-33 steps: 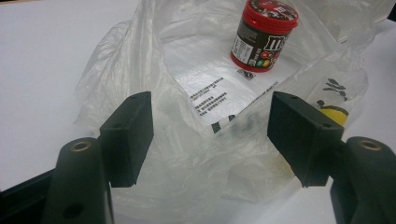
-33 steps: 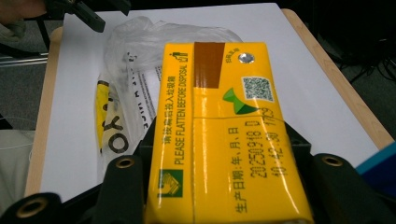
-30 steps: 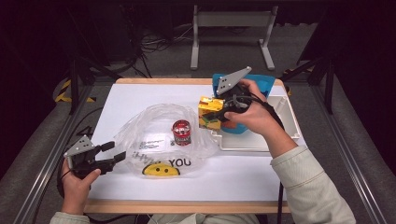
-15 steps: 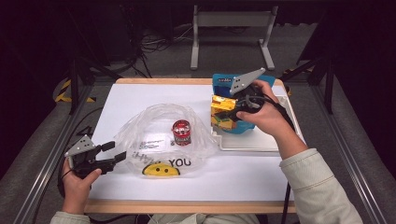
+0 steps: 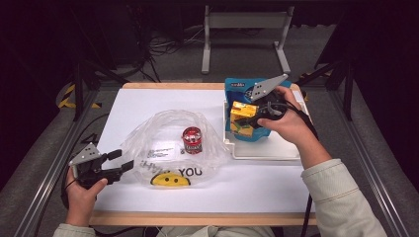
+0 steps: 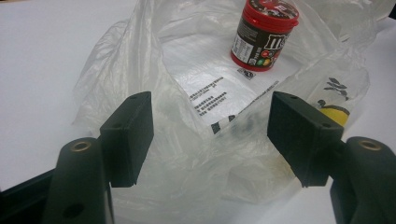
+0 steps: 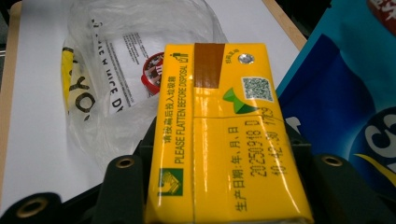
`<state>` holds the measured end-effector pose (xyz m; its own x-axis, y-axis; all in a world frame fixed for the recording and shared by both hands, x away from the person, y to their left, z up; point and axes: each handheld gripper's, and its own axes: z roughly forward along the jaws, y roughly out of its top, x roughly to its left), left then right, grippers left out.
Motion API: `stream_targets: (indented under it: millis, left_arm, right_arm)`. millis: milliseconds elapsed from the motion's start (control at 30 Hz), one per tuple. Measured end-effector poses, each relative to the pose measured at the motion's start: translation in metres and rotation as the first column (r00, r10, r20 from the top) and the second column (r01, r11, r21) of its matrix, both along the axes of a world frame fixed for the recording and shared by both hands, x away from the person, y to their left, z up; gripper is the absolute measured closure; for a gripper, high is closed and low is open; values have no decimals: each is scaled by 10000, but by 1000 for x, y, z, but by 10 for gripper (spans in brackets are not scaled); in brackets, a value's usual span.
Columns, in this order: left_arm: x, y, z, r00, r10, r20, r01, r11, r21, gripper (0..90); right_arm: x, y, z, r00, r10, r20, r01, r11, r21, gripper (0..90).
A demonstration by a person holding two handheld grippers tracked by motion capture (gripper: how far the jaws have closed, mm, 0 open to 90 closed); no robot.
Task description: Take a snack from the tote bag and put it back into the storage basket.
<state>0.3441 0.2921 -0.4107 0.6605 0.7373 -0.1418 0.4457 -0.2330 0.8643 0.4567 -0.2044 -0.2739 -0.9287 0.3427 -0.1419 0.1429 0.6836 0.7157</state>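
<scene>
On the desk I see the clear bag lying open and limp around a red can, with my left gripper at its near edge, fingers spread on either side of loose film without pinching it. My right gripper pinches the yellow carton by its flat sides, over the tray beside the blue pouch. I judge the carton light, stiff but crushable and glossy, so a firm mid-body hold suits it.

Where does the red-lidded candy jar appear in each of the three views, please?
High view: red-lidded candy jar stands mid-table inside the clear plastic bag.
Left gripper view: top centre-right, upright on the bag, beyond the jaws.
Right gripper view: partly hidden, left of centre, behind the yellow carton.
Shared landmark: the bag's printed white label.
</scene>
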Motion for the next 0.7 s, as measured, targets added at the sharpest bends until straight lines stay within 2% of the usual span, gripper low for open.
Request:
stream_targets:
  millis: [700]
  left_arm:
    - [0, 0, 0, 10000, 19, 8, -19, 10000, 17, 323]
  right_arm:
    - [7, -11, -33, 9998, -90, -196, 84, 9994, -326, 505]
